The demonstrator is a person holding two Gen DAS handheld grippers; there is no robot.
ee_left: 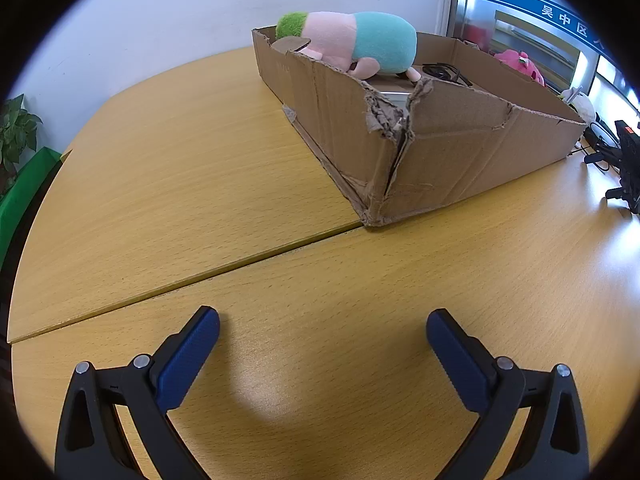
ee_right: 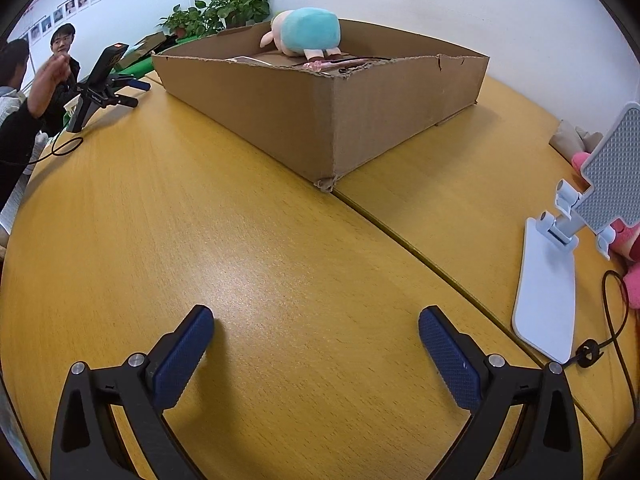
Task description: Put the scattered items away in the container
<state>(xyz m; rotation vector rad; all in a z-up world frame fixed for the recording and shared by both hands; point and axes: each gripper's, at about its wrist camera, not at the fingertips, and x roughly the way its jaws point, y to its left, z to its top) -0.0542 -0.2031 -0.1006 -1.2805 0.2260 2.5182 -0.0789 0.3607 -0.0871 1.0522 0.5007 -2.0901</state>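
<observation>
- Plainly, the left tool (ee_left: pixel 323 330) stood spread wide with nothing between its blue pads, tilted down over bare wooden worktop (ee_left: pixel 180 184).
- The right tool (ee_right: pixel 316 330) was likewise spread wide and empty, above its own bare stretch of worktop (ee_right: pixel 240 240).
- A seam between two worktop panels ran diagonally ahead of each tool, reaching the nearest corner of the cardboard box (ee_left: pixel 460 148).
- The cardboard box (ee_right: pixel 304 120) sat well ahead of both tools, open-topped, with low walls; in the left wrist view its near corner was torn and crumpled, with a split running down the edge.
- A plush toy (ee_left: pixel 352 42) in green, pink and teal rested in the box at its far end, rising above the rim; the same plush toy (ee_right: pixel 306 32) showed in the right wrist view.
- A black cable (ee_left: pixel 444 71) lay inside the box beside the plush.
- To the right of the right tool, a white phone stand (ee_right: pixel 560 248) stood on the worktop, near its edge, with a pink plush (ee_right: pixel 630 240) behind it and a thin black cord (ee_right: pixel 612 312) looping beside its base.
- A black tripod device (ee_right: pixel 102 84) stood near the worktop's far left edge, beside the box's left end.
- Two people (ee_right: pixel 36 80) sat beyond that edge, and potted plants (ee_right: pixel 224 8) stood behind the box against the wall.
</observation>
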